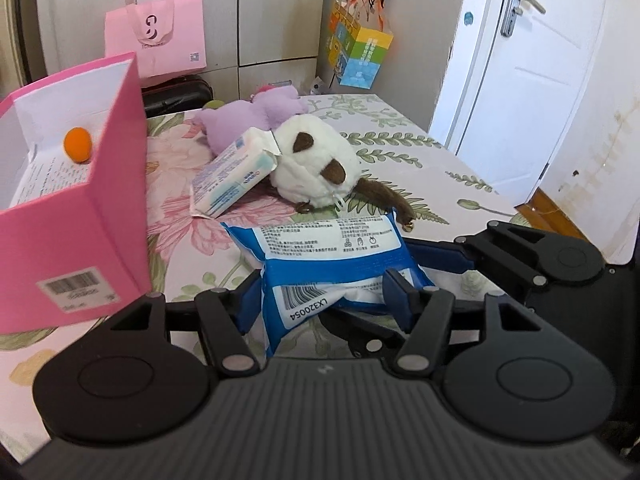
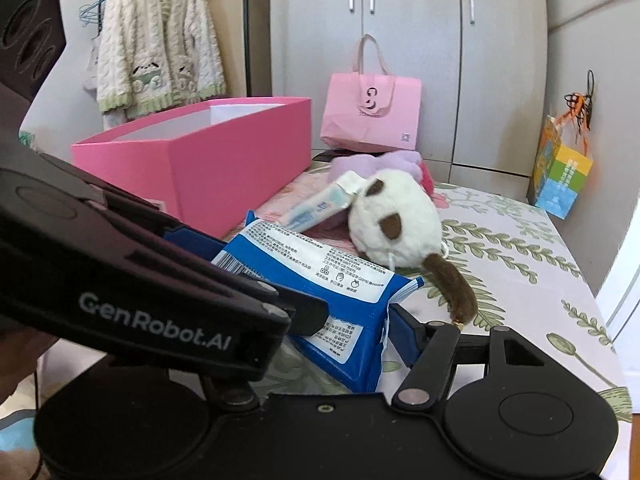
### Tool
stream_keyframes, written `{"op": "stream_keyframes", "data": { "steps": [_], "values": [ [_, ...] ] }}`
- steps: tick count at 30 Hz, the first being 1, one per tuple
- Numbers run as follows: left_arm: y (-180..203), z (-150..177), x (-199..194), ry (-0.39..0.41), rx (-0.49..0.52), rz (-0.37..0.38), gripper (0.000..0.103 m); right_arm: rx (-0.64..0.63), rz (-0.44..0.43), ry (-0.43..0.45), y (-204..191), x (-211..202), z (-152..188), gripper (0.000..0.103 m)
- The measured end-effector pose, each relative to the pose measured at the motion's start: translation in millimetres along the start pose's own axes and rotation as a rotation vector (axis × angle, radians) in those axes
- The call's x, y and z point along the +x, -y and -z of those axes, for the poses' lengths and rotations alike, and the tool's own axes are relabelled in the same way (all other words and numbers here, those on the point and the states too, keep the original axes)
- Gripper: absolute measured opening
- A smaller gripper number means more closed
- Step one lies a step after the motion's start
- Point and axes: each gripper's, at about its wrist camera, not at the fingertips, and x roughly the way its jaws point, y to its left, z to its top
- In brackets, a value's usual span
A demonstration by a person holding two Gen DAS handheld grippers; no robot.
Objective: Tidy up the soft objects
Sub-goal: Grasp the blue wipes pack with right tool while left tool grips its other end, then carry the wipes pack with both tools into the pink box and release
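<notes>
So far only a small orange felt ball (image 1: 78,145) lies in the tall pink cardboard box (image 1: 72,240) at left, while both half-open jaws pinch the blue-and-white soft wipes pack (image 1: 332,256) and the plush toys wait behind.

— Where does the box (image 1: 72,216) stand?
— On the bed (image 1: 420,160), at its left side, with a ball (image 1: 78,145) inside it.
— And right of the box?
— A small tissue pack (image 1: 232,172) leans against a round plush toy (image 1: 316,164); another plush (image 1: 256,116) lies behind them.
— Nearer than those?
— The wipes pack (image 1: 332,256), between the fingers of both grippers.
— Behind the bed?
— A paper bag (image 1: 160,36) by the cupboards.
</notes>
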Motion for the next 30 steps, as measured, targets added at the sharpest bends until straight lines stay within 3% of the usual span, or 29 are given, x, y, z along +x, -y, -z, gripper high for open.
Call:
{"op": "stream_keyframes", "data": {
  "steps": [8,16,23,30],
  "values": [
    [-20,6,-41,-0.019,-0.065,0.048,0.061,-0.066,-0.028,-0.036,-29,-25,-17,0.071],
    [-43,22,-94,-0.033,-0.093,0.036,0.061,-0.173,-0.102,-0.053,-73,-46,-35,0.071],
    [-65,27,-132,-0.014,-0.124,-0.01,0.061,-0.291,-0.158,-0.005,-111,-61,-51,0.071],
    [-80,3,-161,-0.002,-0.113,-0.069,0.063,-0.375,-0.238,0.062,-128,-65,-84,0.075]
  ]
}}
